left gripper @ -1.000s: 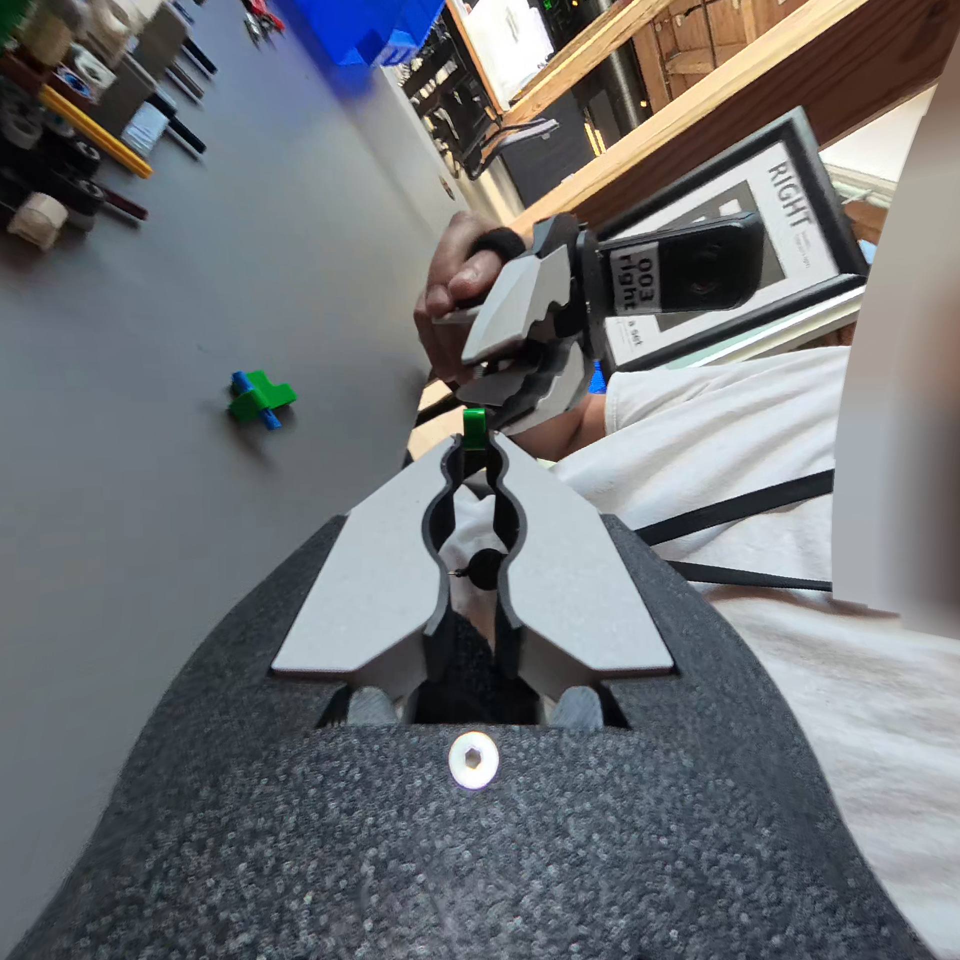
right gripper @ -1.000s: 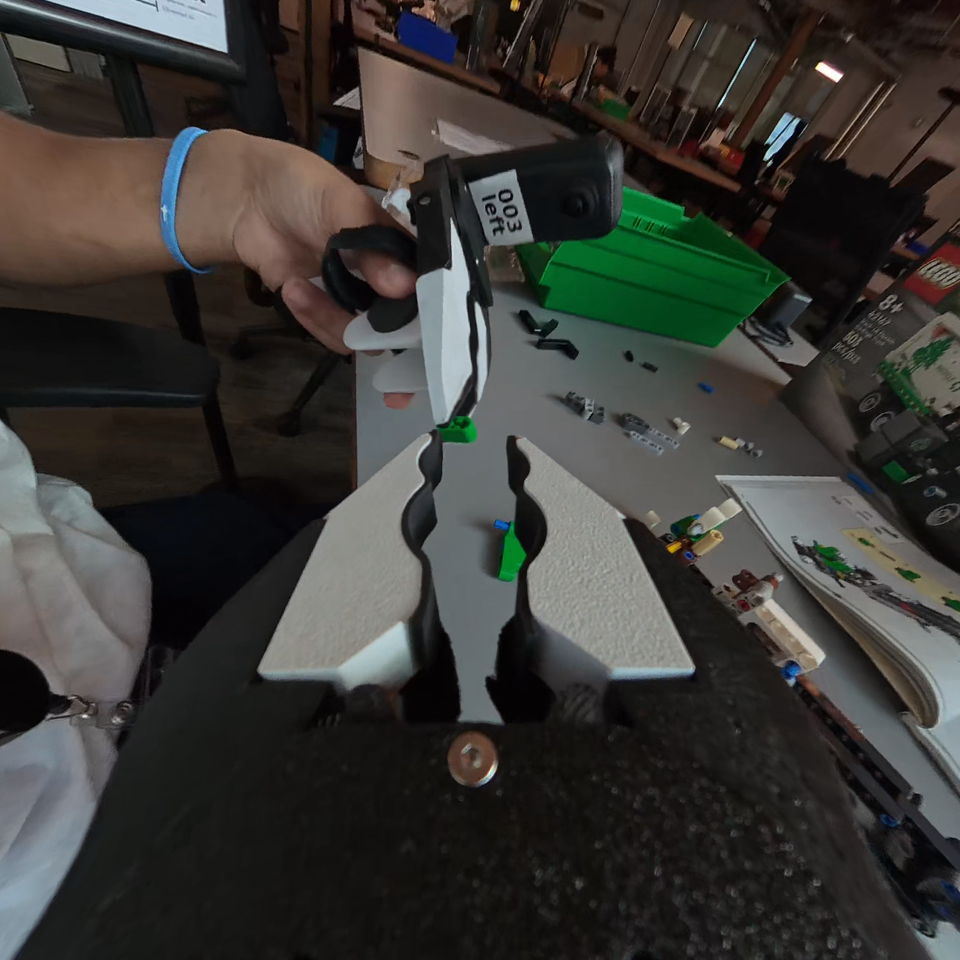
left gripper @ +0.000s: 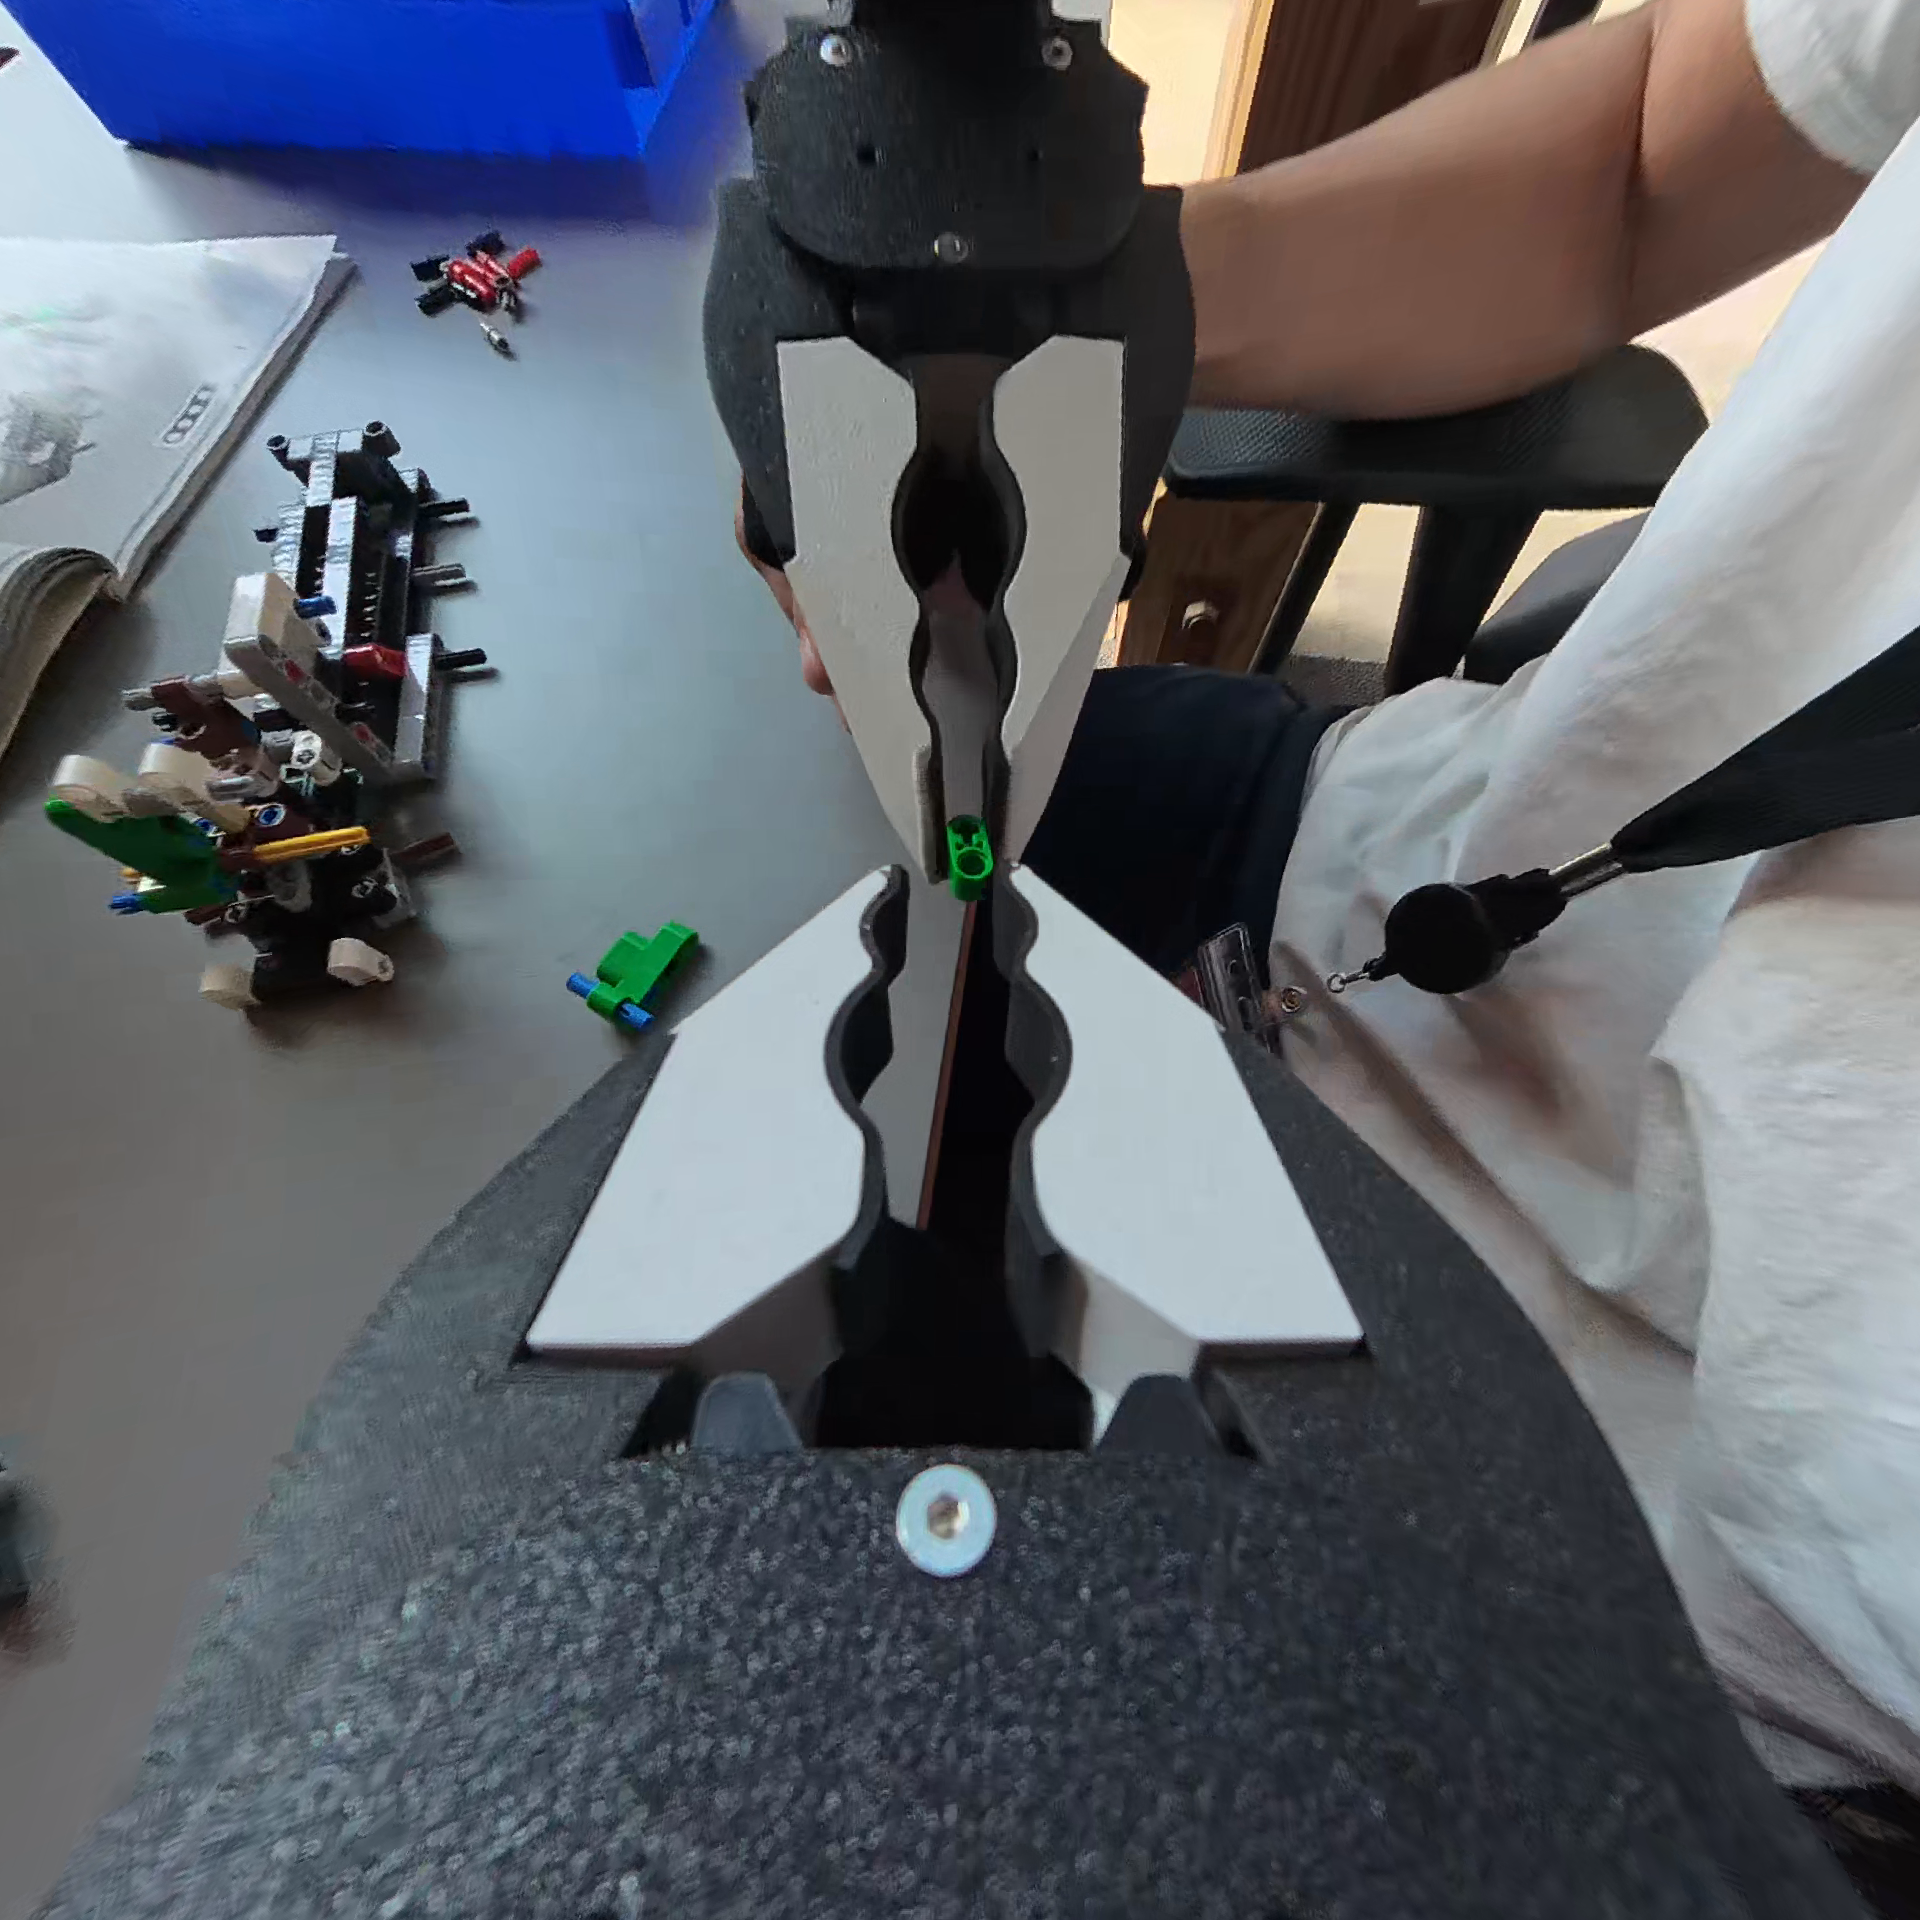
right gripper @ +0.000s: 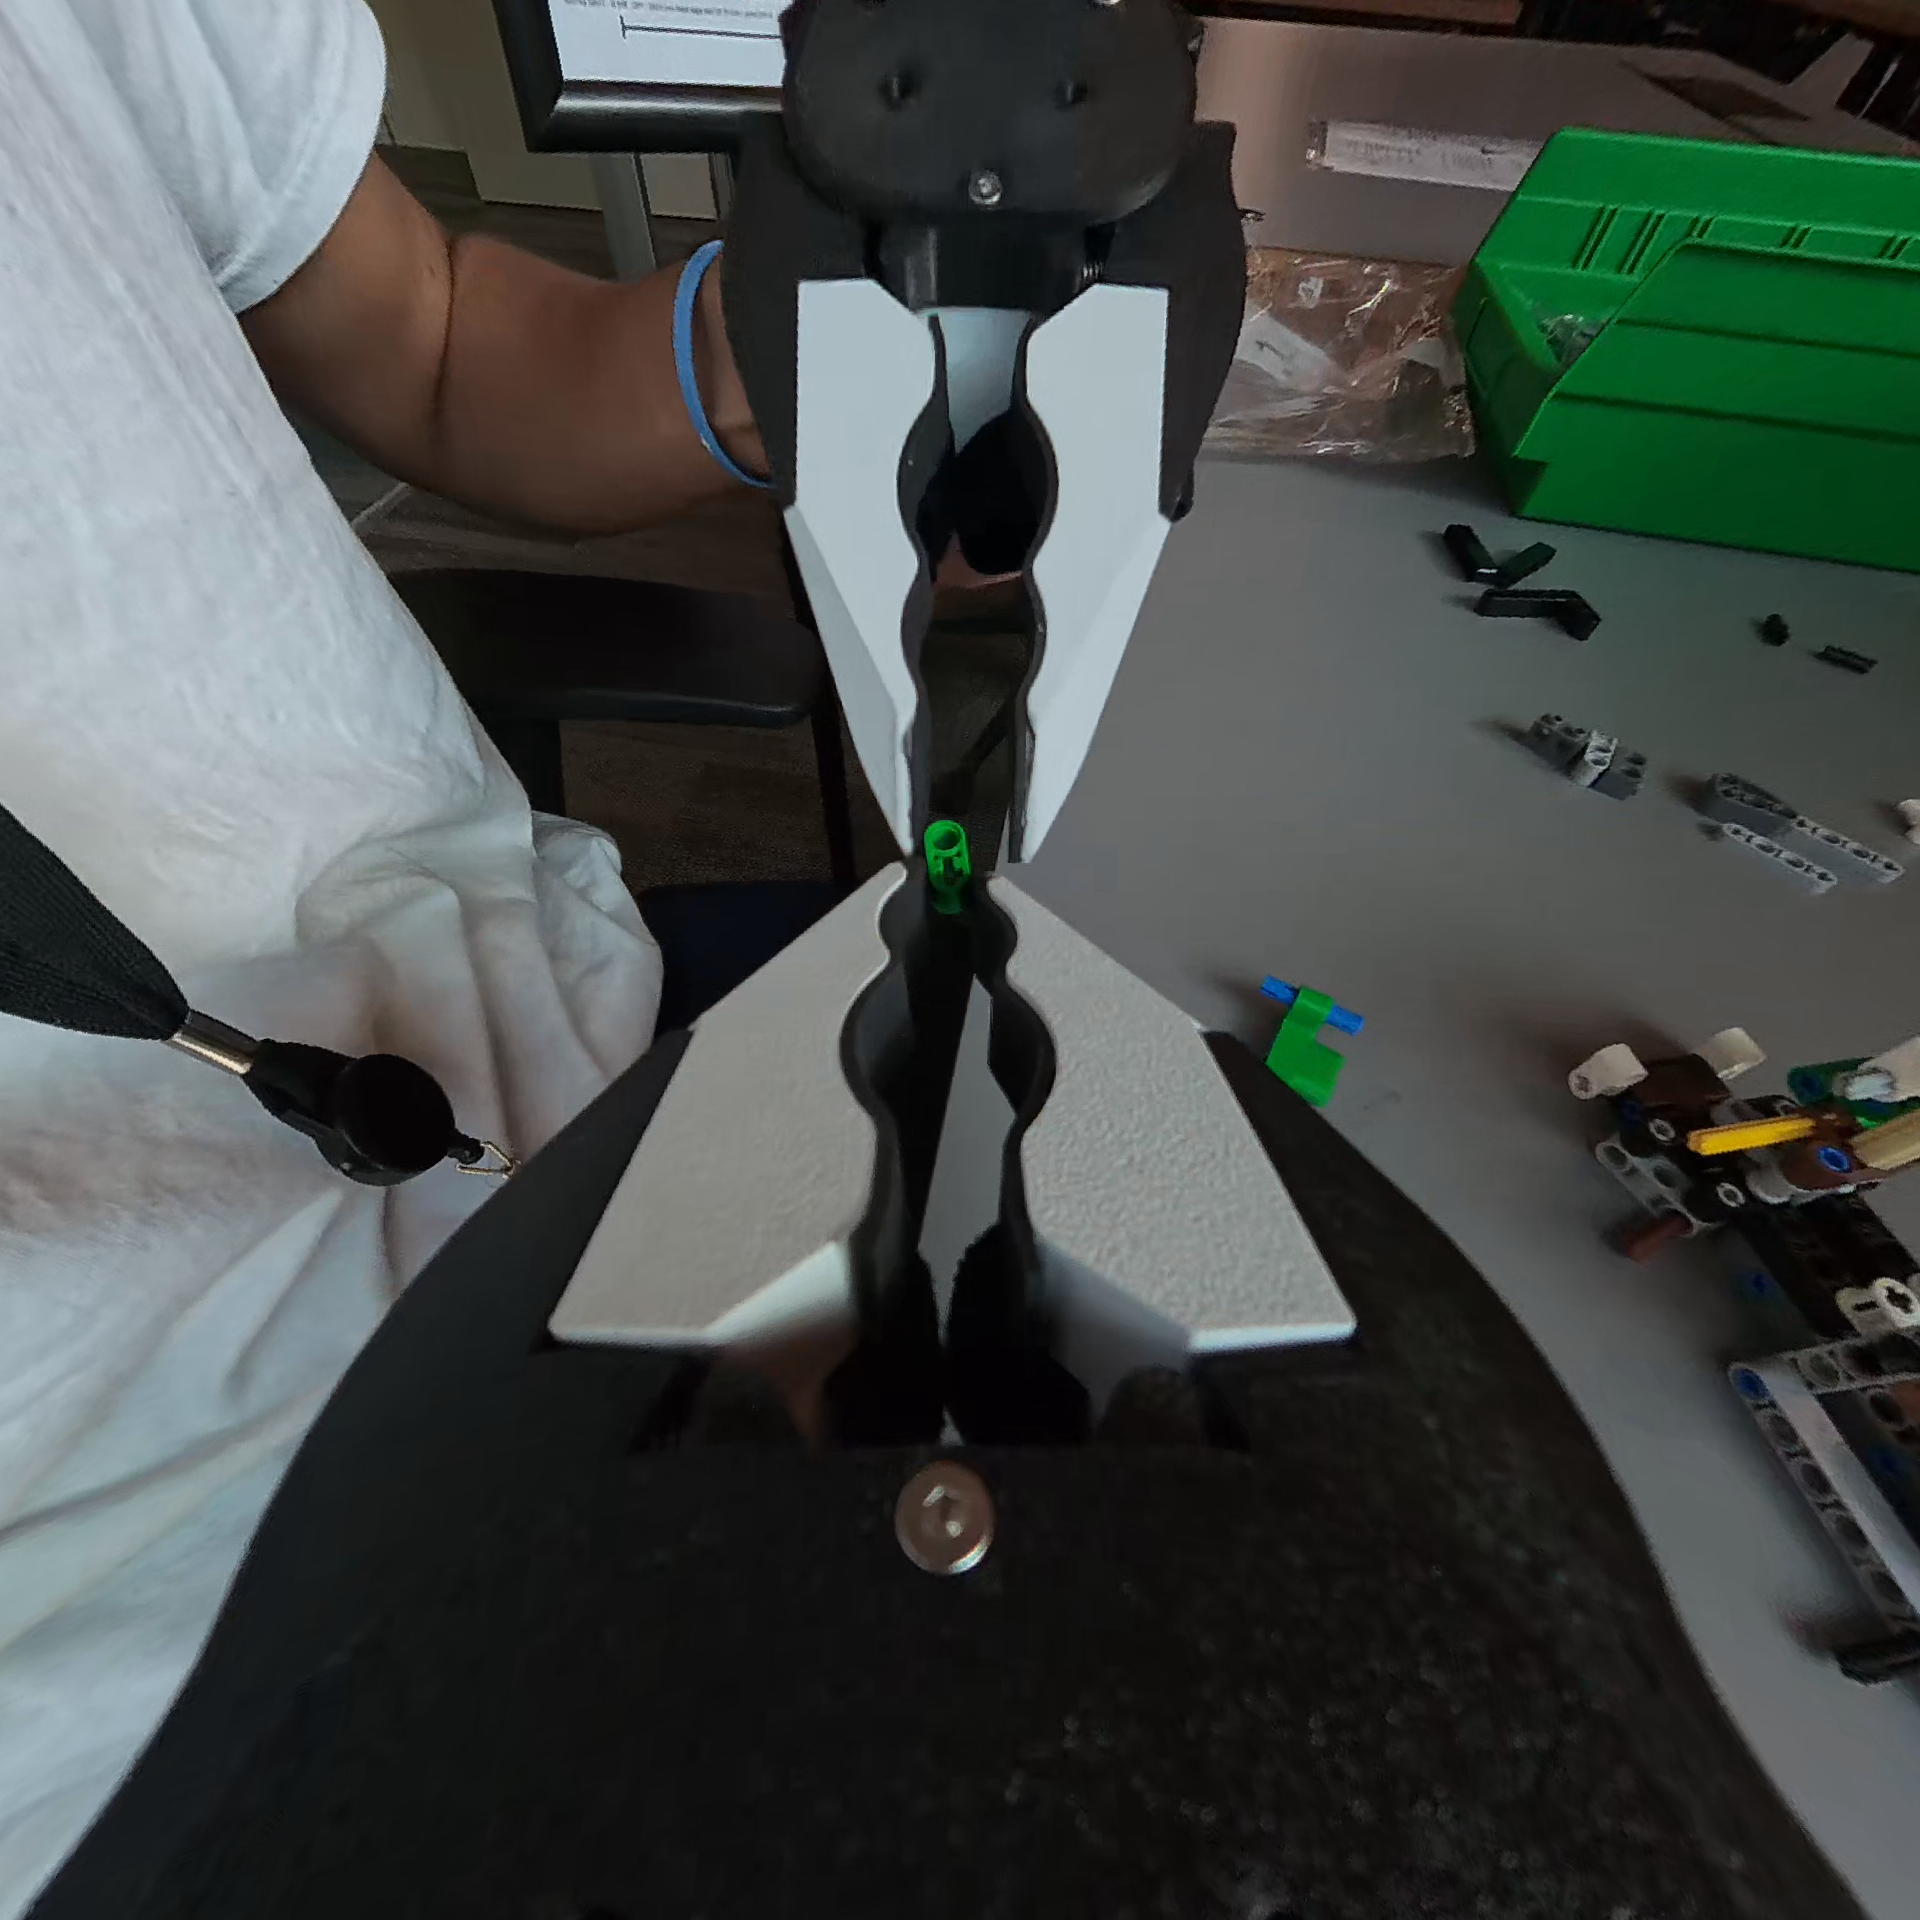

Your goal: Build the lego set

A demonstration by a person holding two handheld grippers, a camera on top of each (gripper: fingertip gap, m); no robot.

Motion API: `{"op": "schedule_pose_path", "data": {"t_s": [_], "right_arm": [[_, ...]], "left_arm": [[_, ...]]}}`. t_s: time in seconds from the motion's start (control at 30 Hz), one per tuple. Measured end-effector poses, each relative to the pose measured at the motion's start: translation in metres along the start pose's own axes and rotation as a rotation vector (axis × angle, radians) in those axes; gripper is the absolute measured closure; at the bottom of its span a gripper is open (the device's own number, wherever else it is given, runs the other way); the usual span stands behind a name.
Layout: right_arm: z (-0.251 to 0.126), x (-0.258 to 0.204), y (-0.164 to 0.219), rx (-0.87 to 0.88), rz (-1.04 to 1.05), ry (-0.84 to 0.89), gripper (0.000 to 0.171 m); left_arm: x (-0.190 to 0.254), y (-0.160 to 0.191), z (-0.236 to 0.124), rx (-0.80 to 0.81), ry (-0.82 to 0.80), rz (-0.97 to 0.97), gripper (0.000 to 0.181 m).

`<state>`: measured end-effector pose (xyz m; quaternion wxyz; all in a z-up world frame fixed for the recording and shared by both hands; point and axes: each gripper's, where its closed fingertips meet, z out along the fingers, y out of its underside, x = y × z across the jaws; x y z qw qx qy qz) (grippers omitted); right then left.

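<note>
Left tongs apart, a clear gap between the tips, nothing clamped. Right tongs pointing straight back at them from 12 o'clock in the left wrist view, tip to tip, closed on 1 small green connector. That connector held in the air just over the near edge of the grey tabletop, right at the meeting point of the 4 fingertips, its round hole facing the left camera.

On the tabletop, seen from the left wrist view:
- at 9 o'clock of the tips, 1 green piece with blue pins, lying alone;
- at 10 o'clock, well apart, the partly built model, black and grey with a yellow axle;
- farther out at 10 o'clock, an open instruction booklet;
- at 11 o'clock, a cluster of red and black pins and a blue bin.

In the right wrist view, a green bin at 2 o'clock.
</note>
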<state>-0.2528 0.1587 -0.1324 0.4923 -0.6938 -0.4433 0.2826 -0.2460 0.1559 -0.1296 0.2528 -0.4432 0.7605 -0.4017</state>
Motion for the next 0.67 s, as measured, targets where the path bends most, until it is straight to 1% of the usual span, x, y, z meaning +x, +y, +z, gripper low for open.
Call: {"op": "schedule_pose_path", "data": {"t_s": [0.13,0.27,0.4,0.47,0.53,0.6,0.63,0.67], "right_arm": [[0.002,0.001,0.004,-0.025,-0.017,0.004,0.165],[0.003,0.001,0.007,-0.037,-0.032,0.008,0.165],[0.000,0.006,0.002,-0.003,-0.021,0.041,0.166],[-0.003,0.015,0.007,-0.034,-0.007,0.081,0.162],[-0.008,0.033,0.017,-0.103,0.015,0.180,0.157],[-0.015,0.062,0.033,-0.208,0.064,0.359,0.156],[-0.019,0.075,0.043,-0.266,0.102,0.443,0.150],[-0.019,0.080,0.051,-0.300,0.151,0.481,0.145]], "left_arm": [[0.003,0.002,0.003,-0.039,0.014,0.035,0.174],[0.004,0.005,0.004,-0.059,0.008,0.071,0.176],[-0.003,0.001,0.001,-0.034,-0.038,0.065,0.176],[-0.012,0.001,-0.002,-0.025,-0.086,0.041,0.175],[-0.029,0.005,-0.008,-0.026,-0.168,-0.011,0.176],[-0.051,0.009,-0.015,-0.010,-0.271,-0.119,0.175],[-0.059,0.009,-0.017,0.018,-0.305,-0.176,0.175],[-0.066,0.009,-0.019,0.044,-0.328,-0.233,0.175]]}}
